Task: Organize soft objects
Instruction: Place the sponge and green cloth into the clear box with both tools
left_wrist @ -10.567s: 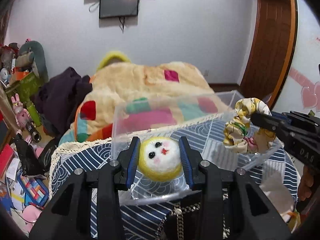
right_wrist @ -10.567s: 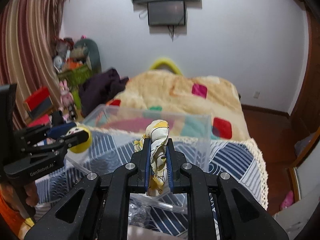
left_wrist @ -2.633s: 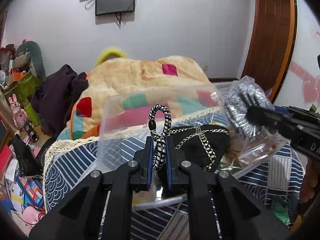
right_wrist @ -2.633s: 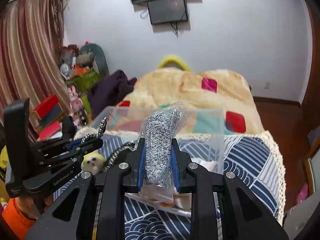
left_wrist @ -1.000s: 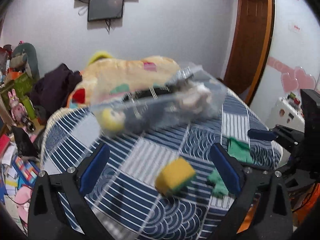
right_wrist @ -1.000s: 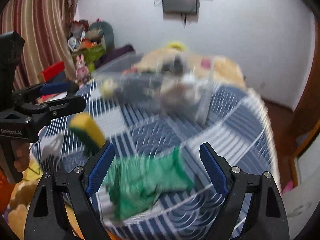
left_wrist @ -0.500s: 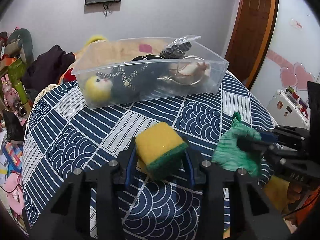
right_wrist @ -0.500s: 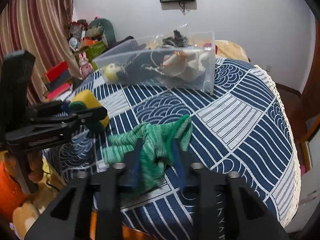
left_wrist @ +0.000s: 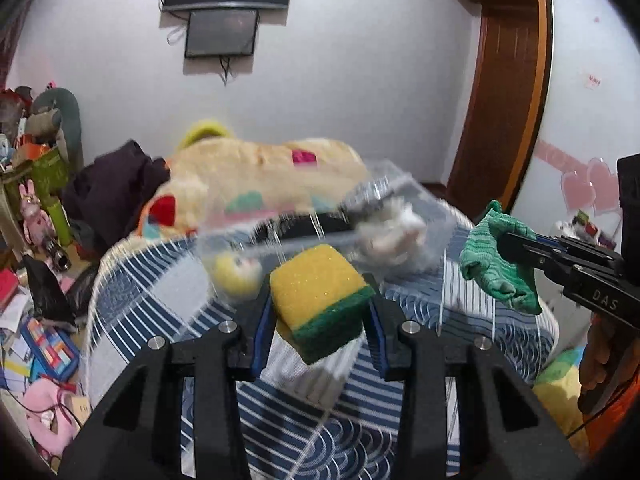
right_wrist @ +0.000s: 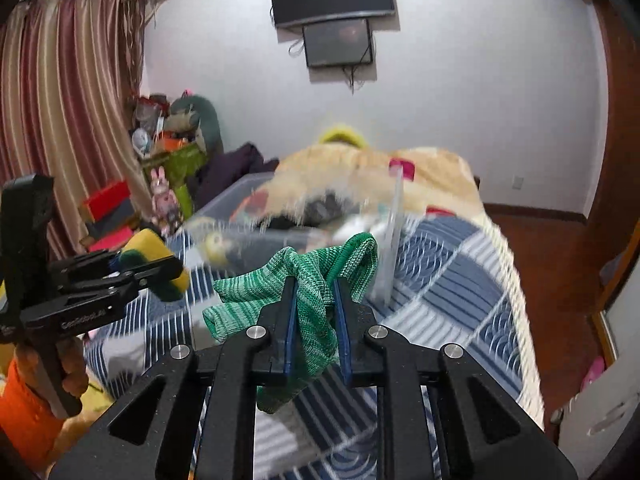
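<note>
My left gripper [left_wrist: 320,312] is shut on a yellow sponge with a green scouring layer [left_wrist: 320,292] and holds it above the blue patterned tablecloth [left_wrist: 304,432]. The sponge also shows in the right wrist view [right_wrist: 154,252]. My right gripper [right_wrist: 314,312] is shut on a green knitted cloth [right_wrist: 308,280], also seen at the right of the left wrist view [left_wrist: 496,260]. Ahead of both stands a clear plastic bin [left_wrist: 312,216], blurred by motion, holding a yellow-rimmed plush face [left_wrist: 236,272], dark items and a white soft item [left_wrist: 392,232].
Behind the table lies a bed with a beige patchwork blanket [left_wrist: 256,172] and dark clothing [left_wrist: 112,184]. Toys and clutter [left_wrist: 36,160] fill the left floor. A wooden door [left_wrist: 500,100] is at the right. A striped curtain [right_wrist: 60,120] hangs left.
Both grippers have lifted their objects off the table and risen toward the bin; half a second ago the sponge and the green cloth were down at the tablecloth.
</note>
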Tool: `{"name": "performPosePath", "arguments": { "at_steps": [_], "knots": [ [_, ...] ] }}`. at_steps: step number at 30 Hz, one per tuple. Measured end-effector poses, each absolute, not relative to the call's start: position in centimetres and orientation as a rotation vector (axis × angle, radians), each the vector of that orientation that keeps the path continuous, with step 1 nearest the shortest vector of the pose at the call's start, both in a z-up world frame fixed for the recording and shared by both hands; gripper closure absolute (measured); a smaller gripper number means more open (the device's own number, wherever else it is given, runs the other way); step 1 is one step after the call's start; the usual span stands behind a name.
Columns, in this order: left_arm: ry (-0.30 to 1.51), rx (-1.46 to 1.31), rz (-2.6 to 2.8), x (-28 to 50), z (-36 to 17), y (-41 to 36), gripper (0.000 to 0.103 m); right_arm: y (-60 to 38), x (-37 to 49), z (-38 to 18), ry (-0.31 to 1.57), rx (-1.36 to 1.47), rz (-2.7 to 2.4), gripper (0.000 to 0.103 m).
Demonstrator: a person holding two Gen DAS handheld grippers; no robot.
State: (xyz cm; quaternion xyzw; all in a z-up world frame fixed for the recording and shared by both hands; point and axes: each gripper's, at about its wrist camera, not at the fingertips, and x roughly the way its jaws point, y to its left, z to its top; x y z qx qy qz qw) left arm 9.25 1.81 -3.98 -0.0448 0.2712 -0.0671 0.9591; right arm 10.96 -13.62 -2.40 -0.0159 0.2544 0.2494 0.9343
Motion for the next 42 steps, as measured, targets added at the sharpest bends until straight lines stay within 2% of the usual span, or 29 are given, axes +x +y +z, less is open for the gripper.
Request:
{"name": "performPosePath", "arguments": {
  "at_steps": [8, 15, 28, 35, 37, 39, 42],
  "knots": [
    [0.478, -0.092, -0.087, 12.0, -0.9, 3.7, 0.063, -12.4, 14.0, 0.8, 0.439, 0.011, 0.512, 0.088],
    [0.477, -0.082, -0.06, 15.5, -0.1, 4.7, 0.063, -9.4, 17.0, 1.5, 0.447, -0.015, 0.53, 0.088],
    [0.668, -0.138, -0.045, 23.4, -5.6, 5.2, 0.063, -5.6, 22.1, -3.0, 0.626, -0.114, 0.503, 0.088],
    [0.744, -0.092, -0.061, 24.7, -7.5, 4.5, 0.063, -5.6, 22.3, -4.5, 0.671, -0.153, 0.499, 0.086],
    [0.745, -0.075, -0.06, 24.5, -7.4, 4.3, 0.058, -5.6, 22.3, -4.4, 0.669, -0.161, 0.492, 0.085],
    [0.747, -0.058, -0.056, 24.1, -7.3, 4.1, 0.045, -5.6, 22.2, -4.1, 0.669, -0.17, 0.488, 0.084],
    [0.73, -0.038, -0.055, 23.2, -6.8, 3.7, 0.04, -5.8, 21.7, -3.6, 0.672, -0.189, 0.487, 0.08]
  ]
}}
